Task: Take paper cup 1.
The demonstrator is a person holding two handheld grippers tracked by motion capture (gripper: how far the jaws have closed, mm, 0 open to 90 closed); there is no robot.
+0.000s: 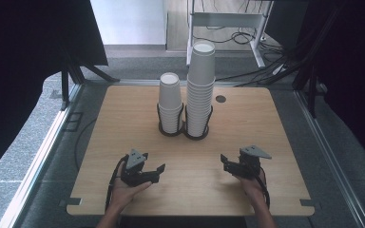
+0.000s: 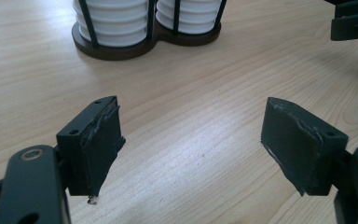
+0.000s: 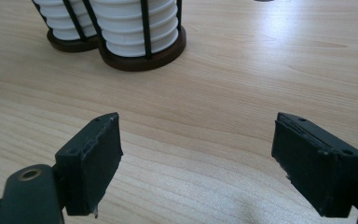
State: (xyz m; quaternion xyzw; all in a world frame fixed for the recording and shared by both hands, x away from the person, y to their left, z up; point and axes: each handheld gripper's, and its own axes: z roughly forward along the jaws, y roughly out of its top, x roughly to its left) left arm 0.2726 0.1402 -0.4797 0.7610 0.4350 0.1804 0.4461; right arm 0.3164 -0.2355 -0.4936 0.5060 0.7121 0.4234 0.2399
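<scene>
From the high view, a wooden table (image 1: 123,118) carries two stacks of white paper cups, standing side by side in a dark wire holder (image 1: 184,127) near the far middle of the table. The left stack (image 1: 170,102) is short, and the right stack (image 1: 200,88) is much taller; the two are just beside each other. A small dark hole (image 1: 220,99) is in the table surface, to the right of the tall stack. Near the front edge, the left gripper (image 1: 158,170) rests in the person's left hand (image 1: 126,187), and the right gripper (image 1: 225,161) in the right hand (image 1: 253,184). The two grippers are well apart from each other and also well apart from the cups. Both point inward, toward the middle of the table.

In the left gripper view, the left gripper (image 2: 193,140) has its jaws spread wide apart, and between them is bare wood only. The bottoms of both cup stacks are at the top, inside the holder (image 2: 116,49). A piece of the other gripper is at the top right corner.

In the right gripper view, the right gripper (image 3: 198,149) also has its jaws wide apart with nothing between them, above the bare table. The holder (image 3: 144,58) with the lower cups stands at the top left, apart from the jaws.
</scene>
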